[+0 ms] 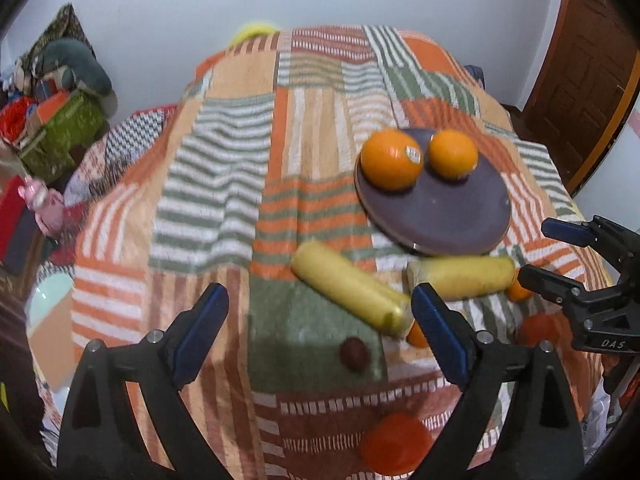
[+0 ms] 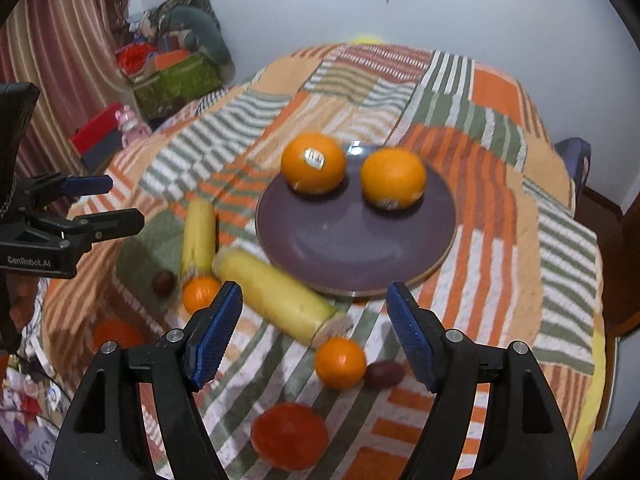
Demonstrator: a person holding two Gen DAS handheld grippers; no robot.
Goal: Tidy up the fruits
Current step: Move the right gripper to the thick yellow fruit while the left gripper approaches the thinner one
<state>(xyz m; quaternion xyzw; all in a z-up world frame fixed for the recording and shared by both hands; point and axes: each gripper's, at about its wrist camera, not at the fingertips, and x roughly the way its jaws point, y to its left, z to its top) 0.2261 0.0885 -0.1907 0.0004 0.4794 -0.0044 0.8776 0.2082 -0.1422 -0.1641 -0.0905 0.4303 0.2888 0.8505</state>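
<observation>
Both grippers hang empty over the striped orange-and-green cloth, so the sorting looks only partly done. The round purple plate holds 2 big oranges side by side at its far edge, probably to leave room for more. Everything else lies off the plate on the cloth: 2 yellow bananas, small tangerines, dark plums and a flat red fruit. The left gripper stands wide open with nothing between its jaws, above a plum. The right gripper is partly open, also holding nothing, over a banana and tangerine
</observation>
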